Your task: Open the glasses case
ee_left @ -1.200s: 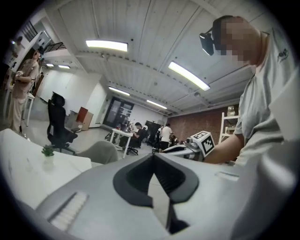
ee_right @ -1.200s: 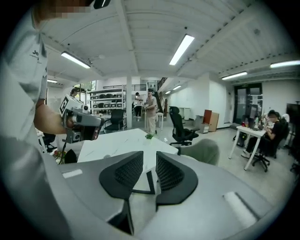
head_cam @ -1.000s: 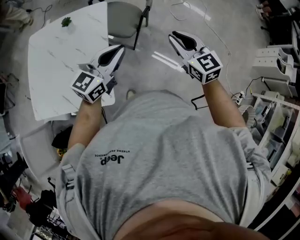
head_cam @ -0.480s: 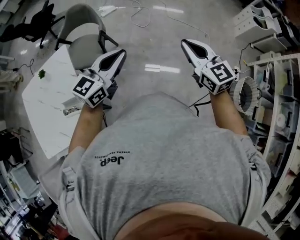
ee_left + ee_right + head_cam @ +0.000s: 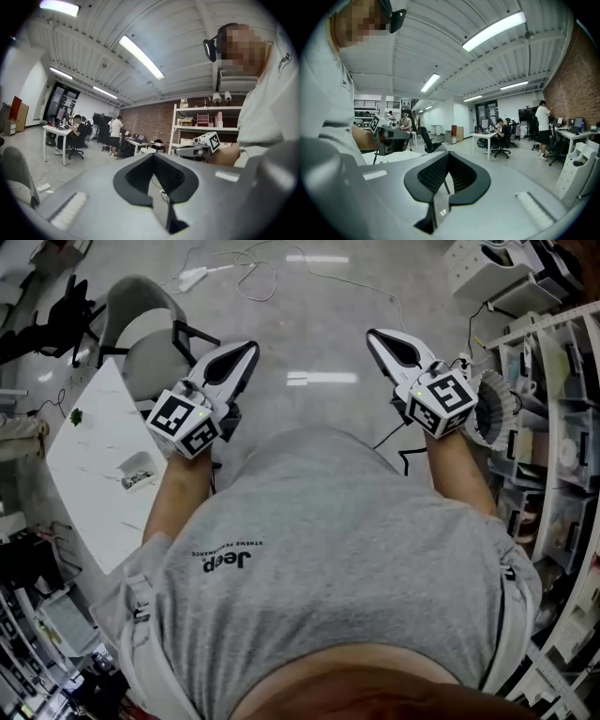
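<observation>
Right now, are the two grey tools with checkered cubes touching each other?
Apart. The head view shows the left tool and the right tool with a wide stretch of shiny grey floor between them.

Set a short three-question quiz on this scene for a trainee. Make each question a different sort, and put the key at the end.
1. True or false: the right claw is gripping an object.
2. In the head view, where does the white table lie?
A) at the left, out beyond the left claw
B) at the right
C) straight under both claws
3. Fill in: both claws are held out over the bare ____.

Key
1. False: it is shut, with nothing between its jaws.
2. A
3. floor
</observation>
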### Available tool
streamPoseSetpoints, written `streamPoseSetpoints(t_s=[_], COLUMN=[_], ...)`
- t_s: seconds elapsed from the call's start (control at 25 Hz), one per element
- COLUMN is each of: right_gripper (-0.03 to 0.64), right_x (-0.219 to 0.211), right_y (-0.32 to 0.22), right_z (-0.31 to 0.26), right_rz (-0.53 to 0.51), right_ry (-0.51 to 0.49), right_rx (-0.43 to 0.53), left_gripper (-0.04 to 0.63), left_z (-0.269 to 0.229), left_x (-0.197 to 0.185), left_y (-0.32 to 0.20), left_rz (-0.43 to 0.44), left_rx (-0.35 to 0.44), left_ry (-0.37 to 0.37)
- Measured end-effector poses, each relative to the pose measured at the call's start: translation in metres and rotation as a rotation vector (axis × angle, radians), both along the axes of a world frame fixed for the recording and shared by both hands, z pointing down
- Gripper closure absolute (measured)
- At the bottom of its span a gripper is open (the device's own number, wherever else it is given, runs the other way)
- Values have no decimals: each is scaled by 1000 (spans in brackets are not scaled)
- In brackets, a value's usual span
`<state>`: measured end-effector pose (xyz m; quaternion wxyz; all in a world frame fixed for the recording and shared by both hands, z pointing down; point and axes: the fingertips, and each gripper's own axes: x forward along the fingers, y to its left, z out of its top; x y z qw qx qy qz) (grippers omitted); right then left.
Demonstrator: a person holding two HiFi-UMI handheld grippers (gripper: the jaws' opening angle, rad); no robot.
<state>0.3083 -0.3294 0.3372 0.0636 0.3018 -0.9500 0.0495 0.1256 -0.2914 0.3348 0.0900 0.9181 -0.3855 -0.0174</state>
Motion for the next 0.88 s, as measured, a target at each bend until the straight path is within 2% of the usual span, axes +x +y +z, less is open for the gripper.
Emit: streamPoseSetpoints(t_s=[0.2,0.44,0.88], right_gripper=[614,614,614], right_x=[-24,-65,-101], right_y=[4,12,16], right_z=[2,5,-7], right_rz=[55,65,10], right_ry=[-19,-22,23], right_rx=[-9,-24,8], left_gripper=[548,548,548], left_z=[-4,-9,-7], left_x=[-36,-86,-116], left_y=[7,17,32], left_rz=[17,4,-32], left_rx=[9,17,31], left_ry=[-3,-3,39])
